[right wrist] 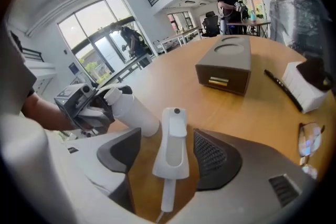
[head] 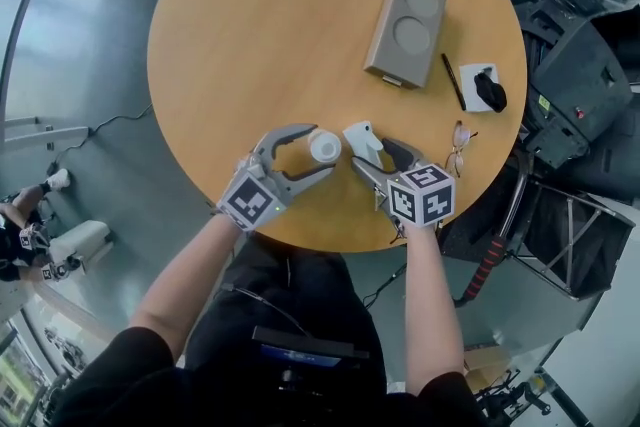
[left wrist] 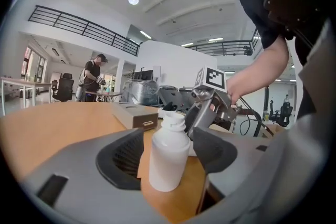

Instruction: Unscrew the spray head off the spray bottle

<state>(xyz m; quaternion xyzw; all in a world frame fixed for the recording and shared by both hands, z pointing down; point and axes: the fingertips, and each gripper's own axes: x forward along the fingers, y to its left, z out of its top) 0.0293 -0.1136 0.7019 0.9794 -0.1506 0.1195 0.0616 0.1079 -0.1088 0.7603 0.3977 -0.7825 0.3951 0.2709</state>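
Observation:
A white spray bottle (head: 325, 147) with its head off stands upright on the round wooden table (head: 250, 35). It rests between the jaws of my left gripper (head: 320, 151), which is open. In the left gripper view a strip of table shows between the bottle (left wrist: 168, 157) and the left pad. Just to the bottle's right, the white spray head (head: 363, 143) lies flat on the table. My right gripper (head: 368, 153) stands open around the spray head (right wrist: 173, 144), with gaps on both sides. In the right gripper view the bottle (right wrist: 134, 113) shows at the left, beside the left gripper (right wrist: 105, 105).
A grey-brown box (head: 405, 30) with two round recesses sits at the table's far right. Beside it lie a black pen (head: 453, 80), a white block with a black object on top (head: 482, 87), and glasses (head: 458, 150) near the right edge. Both grippers work close to the near edge.

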